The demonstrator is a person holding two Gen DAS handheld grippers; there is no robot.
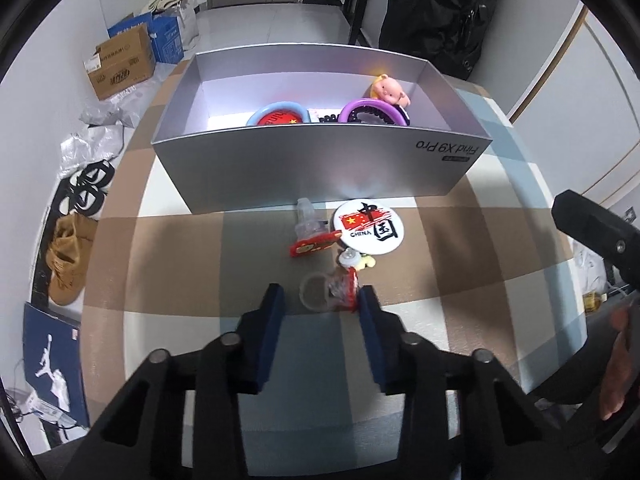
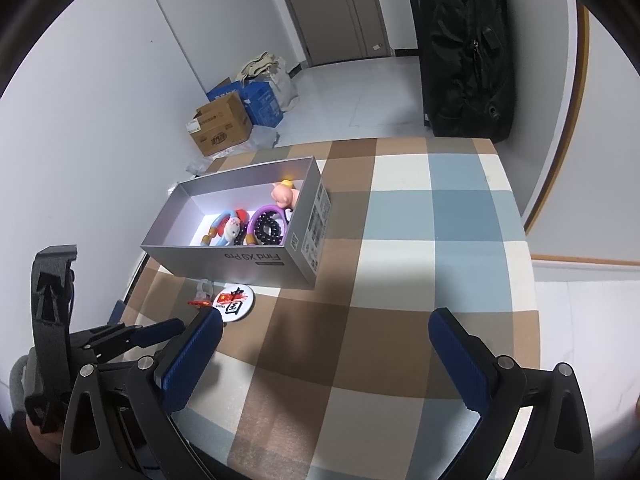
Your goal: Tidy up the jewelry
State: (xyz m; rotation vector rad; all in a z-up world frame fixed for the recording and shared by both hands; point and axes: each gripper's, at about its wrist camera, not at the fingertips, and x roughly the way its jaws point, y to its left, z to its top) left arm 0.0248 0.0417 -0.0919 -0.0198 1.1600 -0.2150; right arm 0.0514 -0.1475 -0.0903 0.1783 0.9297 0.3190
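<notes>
A clear plastic packet (image 1: 326,296) with a red trinket inside lies on the checked tablecloth, between the tips of my left gripper (image 1: 320,300). Its jaws stand narrow; the right pad (image 1: 366,308) touches the packet's red edge, and a small gap shows at the left pad. Just beyond lie a small white and yellow charm (image 1: 357,260), a round white China badge (image 1: 370,226) and another clear packet (image 1: 312,236). The open silver box (image 1: 320,168) holds a blue bangle (image 1: 278,114), a purple bangle (image 1: 372,110), dark beads and a pink pig figure (image 1: 388,90). My right gripper (image 2: 326,360) hangs open over bare cloth, nothing between its fingers.
The table (image 2: 400,280) ends close to the left of the box (image 2: 240,258), beside a white wall. Cardboard boxes (image 2: 220,128) and bags sit on the floor beyond. A black bag (image 2: 464,52) hangs behind the far edge. Brown boots (image 1: 68,264) lie on the floor at left.
</notes>
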